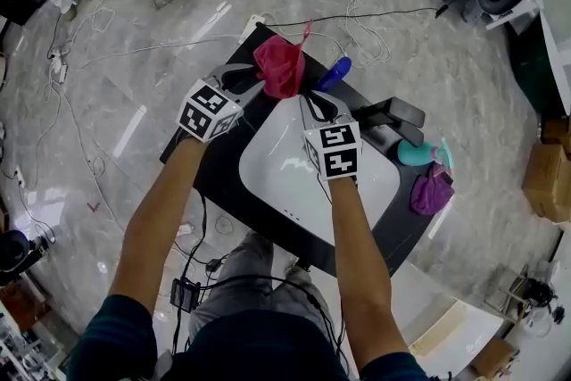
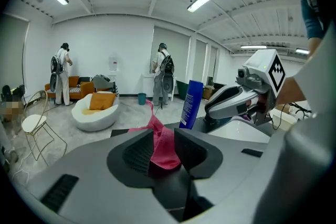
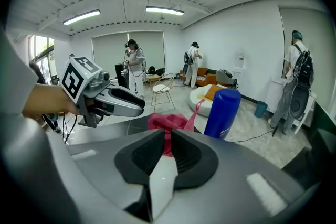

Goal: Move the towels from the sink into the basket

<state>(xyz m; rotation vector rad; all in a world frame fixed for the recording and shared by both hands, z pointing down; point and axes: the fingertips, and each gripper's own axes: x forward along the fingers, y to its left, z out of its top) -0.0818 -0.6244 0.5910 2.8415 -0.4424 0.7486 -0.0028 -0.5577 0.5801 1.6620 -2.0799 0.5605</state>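
A pink-red towel [image 1: 279, 65] lies bunched at the far corner of the black counter [image 1: 201, 138], beyond the white sink [image 1: 268, 158]. My left gripper [image 1: 245, 81] is at the towel, open. In the left gripper view the towel [image 2: 160, 142] hangs between the spread jaws [image 2: 163, 136] without being pinched. My right gripper [image 1: 319, 108] hovers over the sink's far rim. Its jaws [image 3: 167, 136] are almost together with nothing between them, and the pink-red towel [image 3: 168, 122] shows beyond. A purple towel [image 1: 432, 192] lies on the counter's right edge.
A blue bottle [image 1: 333, 73] stands just right of the pink-red towel. A black faucet [image 1: 394, 117] and a teal object [image 1: 417, 154] sit right of the sink. Cables run across the marble floor, and people stand far off in the room.
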